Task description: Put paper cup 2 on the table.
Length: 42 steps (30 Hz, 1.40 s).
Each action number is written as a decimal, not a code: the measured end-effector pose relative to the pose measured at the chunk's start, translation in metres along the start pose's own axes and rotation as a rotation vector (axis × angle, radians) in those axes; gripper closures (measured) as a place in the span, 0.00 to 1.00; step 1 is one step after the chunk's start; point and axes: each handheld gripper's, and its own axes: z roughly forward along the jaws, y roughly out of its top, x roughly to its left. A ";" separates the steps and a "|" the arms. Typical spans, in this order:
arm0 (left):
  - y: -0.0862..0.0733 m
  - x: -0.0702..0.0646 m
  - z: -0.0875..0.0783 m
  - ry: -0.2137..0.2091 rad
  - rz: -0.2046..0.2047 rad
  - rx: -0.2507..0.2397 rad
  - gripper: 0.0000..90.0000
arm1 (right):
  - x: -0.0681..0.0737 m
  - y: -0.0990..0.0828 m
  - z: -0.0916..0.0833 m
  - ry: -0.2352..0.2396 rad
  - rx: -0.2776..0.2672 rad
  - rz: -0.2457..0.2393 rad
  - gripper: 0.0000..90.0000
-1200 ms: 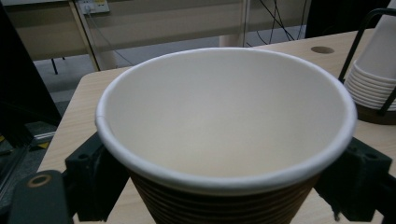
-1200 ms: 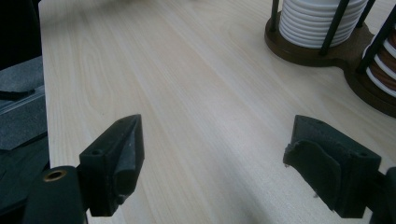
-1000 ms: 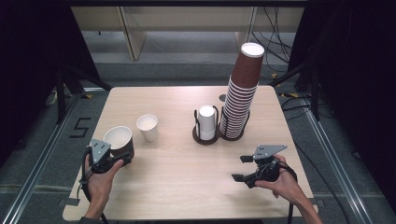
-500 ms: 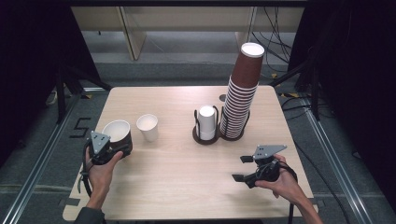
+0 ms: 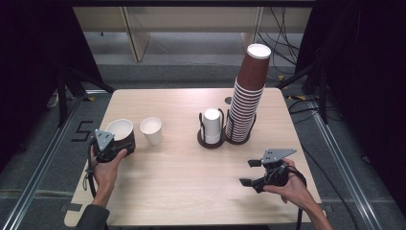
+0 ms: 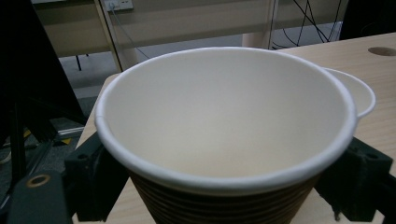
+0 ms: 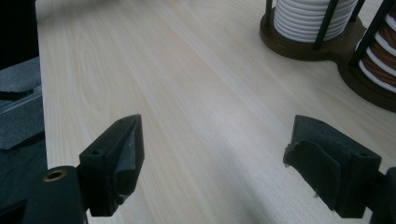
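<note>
The left gripper (image 5: 116, 146) has its jaws clamped across the ribbed wall of a brown paper cup (image 6: 224, 140), upright near the table's (image 5: 191, 191) left edge just beside a small white cup (image 5: 151, 130). Empty and thin-walled, it looks very light and easily crushed, so a gentle squeeze low on the ribbed band seems best. The right gripper (image 7: 233, 168) hovers near the right front corner, jaws apart and empty.
</note>
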 end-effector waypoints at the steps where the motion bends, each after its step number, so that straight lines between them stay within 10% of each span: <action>1: 0.002 0.000 0.000 0.004 0.007 0.004 0.15 | 0.000 0.000 0.000 0.000 0.000 0.001 0.21; 42: -0.008 0.010 0.053 0.022 -0.047 0.029 0.13 | 0.000 -0.001 0.001 0.005 0.007 -0.005 0.21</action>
